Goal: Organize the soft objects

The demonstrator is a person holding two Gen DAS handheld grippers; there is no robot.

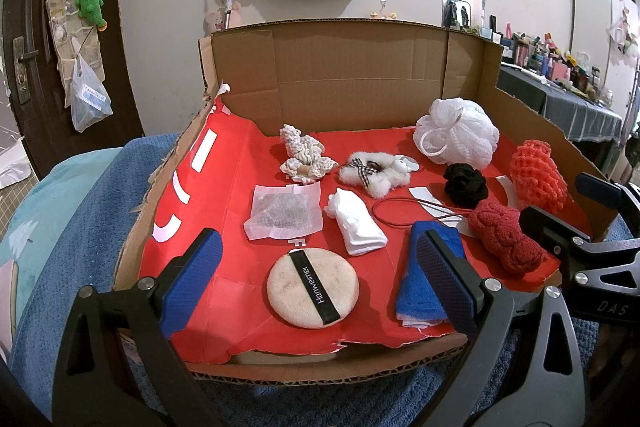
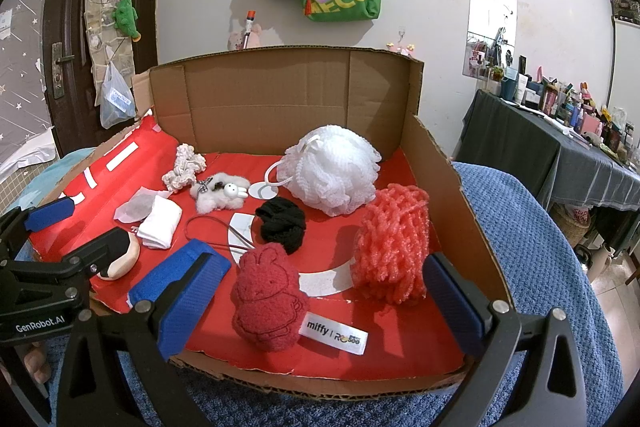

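Both grippers staged at the box's [image 1: 352, 67] front edge, jaws released.

We hold left gripper [image 1: 316, 287] over the powder puff [image 1: 312, 291], right gripper [image 2: 316, 303] over the red plush [image 2: 268, 299] (front edge), framing picks.

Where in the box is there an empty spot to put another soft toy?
Bare red floor lies at the left, between the tea bag and the box wall, and at the front beside the powder puff. The right is crowded: bath pouf, orange mesh, red plush.
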